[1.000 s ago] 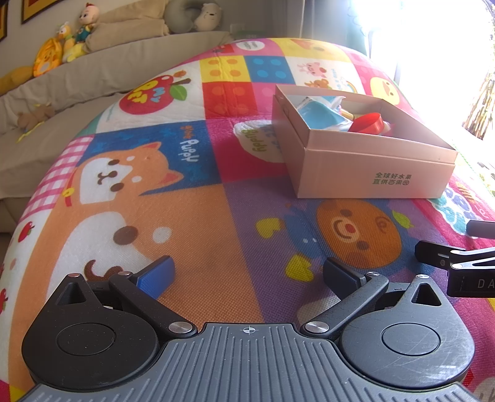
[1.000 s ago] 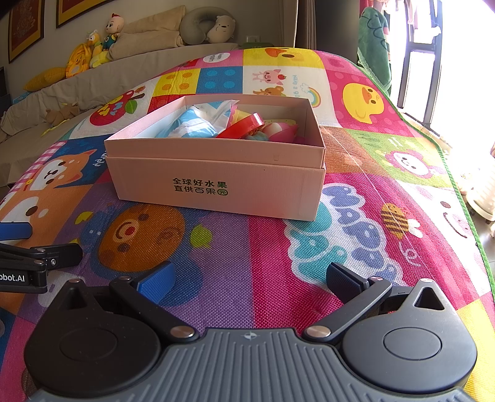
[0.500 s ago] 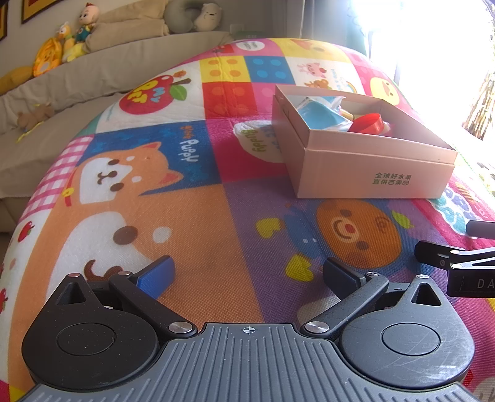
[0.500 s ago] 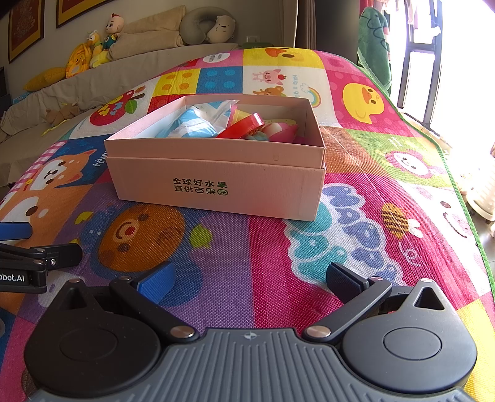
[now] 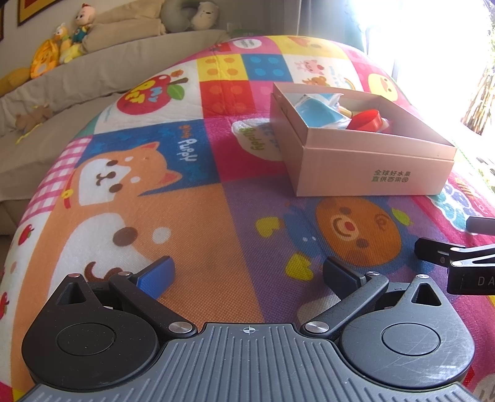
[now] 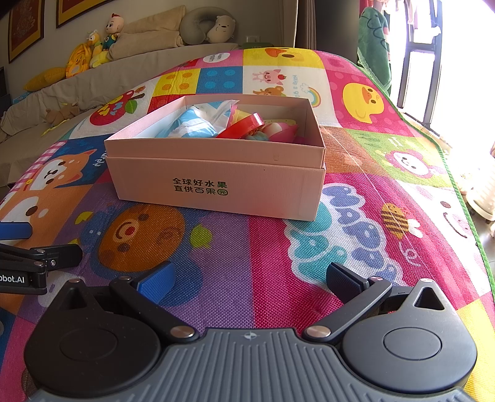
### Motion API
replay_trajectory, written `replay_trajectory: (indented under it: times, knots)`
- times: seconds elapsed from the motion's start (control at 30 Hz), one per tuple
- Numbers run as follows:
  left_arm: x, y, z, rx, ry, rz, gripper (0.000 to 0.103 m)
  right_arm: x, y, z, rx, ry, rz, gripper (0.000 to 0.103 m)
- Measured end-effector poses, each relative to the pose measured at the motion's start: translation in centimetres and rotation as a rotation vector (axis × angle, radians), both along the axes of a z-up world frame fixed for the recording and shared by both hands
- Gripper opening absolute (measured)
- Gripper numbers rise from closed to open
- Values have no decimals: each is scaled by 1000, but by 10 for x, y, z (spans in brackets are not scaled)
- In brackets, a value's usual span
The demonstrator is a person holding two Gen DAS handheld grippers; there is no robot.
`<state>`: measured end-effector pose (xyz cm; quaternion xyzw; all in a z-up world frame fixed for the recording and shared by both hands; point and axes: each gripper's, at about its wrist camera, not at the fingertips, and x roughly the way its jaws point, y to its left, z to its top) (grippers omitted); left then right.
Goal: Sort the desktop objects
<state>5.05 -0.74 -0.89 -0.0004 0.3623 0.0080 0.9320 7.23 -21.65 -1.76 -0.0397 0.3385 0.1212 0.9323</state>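
A pink cardboard box (image 6: pixel 216 188) with green and black print sits on the colourful play mat (image 6: pixel 216 293); it also shows in the left wrist view (image 5: pixel 371 173). Inside lie a blue-and-white packet (image 6: pixel 188 126), a red tape roll (image 6: pixel 244 125) and other small items. My left gripper (image 5: pixel 247 273) is open and empty, low over the mat, well short of the box. My right gripper (image 6: pixel 250 280) is open and empty, in front of the box. Each gripper's tip shows at the other view's edge.
A beige sofa (image 6: pixel 77 89) with plush toys (image 6: pixel 89 46) and a neck pillow (image 6: pixel 207 27) runs along the back left. The mat's green edge (image 6: pixel 458 191) drops off at the right, near a bright window and dark railing (image 6: pixel 433 62).
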Motion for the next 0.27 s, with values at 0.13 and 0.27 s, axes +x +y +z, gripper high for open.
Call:
replay_trajectory:
  times: [0.13,0.27]
  knots:
    - [0,1,0,-2,1,-3,103,0,0,0,0,0,0,103]
    - [1,3,1,-6,6,-14,103,0,0,0,0,0,0,103]
